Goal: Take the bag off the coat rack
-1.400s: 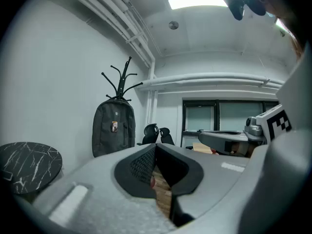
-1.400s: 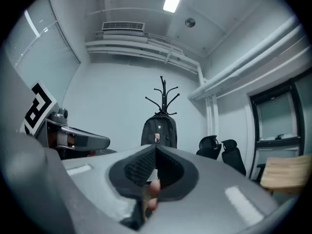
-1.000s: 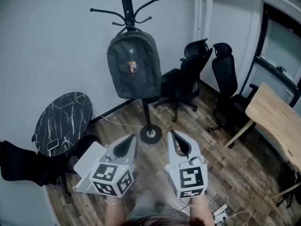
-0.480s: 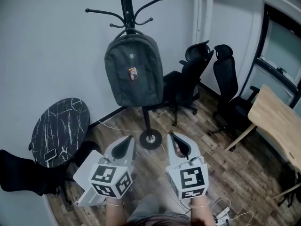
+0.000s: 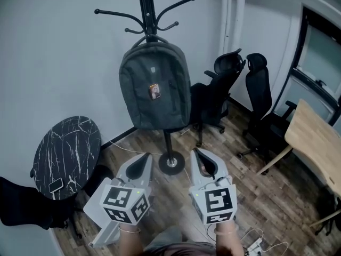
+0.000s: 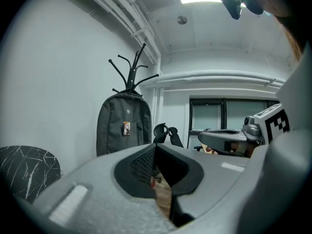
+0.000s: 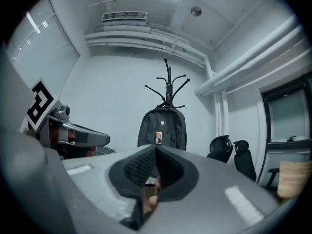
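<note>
One dark grey backpack [image 5: 154, 87], hung by its top on the one black coat rack [image 5: 147, 15]. Dead ahead of both claws and above them, well apart from either. Small orange tag on its front, facing the claws. Not yet touched, fully on its hook.

Compared with a second ago: backpack larger and lower in the head view, rack's foot nearer the claw tips. Closing in on the rack, then. Probably still the approach, with reaching up and lifting the top strap off the hook all left to do.

Two claws, held low and side by side. Left claw [image 5: 145, 160] fully closed, nothing between its jaws. Right claw [image 5: 198, 154] likewise closed tight and empty. No different a second ago; will need opening before any grab.

Further out: two black office chairs [image 5: 254, 97], ahead and to the right of the right claw. One round marble tabletop [image 5: 66, 153], out to the left of the left claw. One wooden desk [image 5: 315, 137], far to the right claw's right. Wood-plank floor [image 5: 266, 201] beneath all of it.
</note>
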A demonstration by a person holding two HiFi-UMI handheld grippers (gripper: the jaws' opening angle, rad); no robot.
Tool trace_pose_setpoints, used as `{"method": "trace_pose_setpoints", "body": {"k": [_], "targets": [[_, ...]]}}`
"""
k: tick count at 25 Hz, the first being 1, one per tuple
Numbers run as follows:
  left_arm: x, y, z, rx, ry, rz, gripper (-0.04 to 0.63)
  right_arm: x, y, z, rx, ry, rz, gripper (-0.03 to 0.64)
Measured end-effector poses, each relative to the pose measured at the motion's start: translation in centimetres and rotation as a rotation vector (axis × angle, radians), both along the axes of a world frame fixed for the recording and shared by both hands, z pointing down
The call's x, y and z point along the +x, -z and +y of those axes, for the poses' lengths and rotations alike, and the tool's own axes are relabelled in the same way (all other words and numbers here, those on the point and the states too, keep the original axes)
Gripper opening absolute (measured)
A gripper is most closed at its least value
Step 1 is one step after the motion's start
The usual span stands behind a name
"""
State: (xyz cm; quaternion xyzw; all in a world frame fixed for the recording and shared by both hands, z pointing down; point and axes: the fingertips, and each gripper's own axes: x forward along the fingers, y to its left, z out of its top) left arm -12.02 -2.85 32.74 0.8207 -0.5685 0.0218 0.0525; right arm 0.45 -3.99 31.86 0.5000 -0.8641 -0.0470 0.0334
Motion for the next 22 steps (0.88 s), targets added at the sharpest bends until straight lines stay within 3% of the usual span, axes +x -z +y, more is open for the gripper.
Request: {"method": "trace_pose_setpoints", "body": {"k": [22], "targets": [[-7.5,1.2,-8.6,0.015,-0.047,0.020,0.015,-5.5,1.3,-7.7,0.058,-0.073,0.036,0.003]]}}
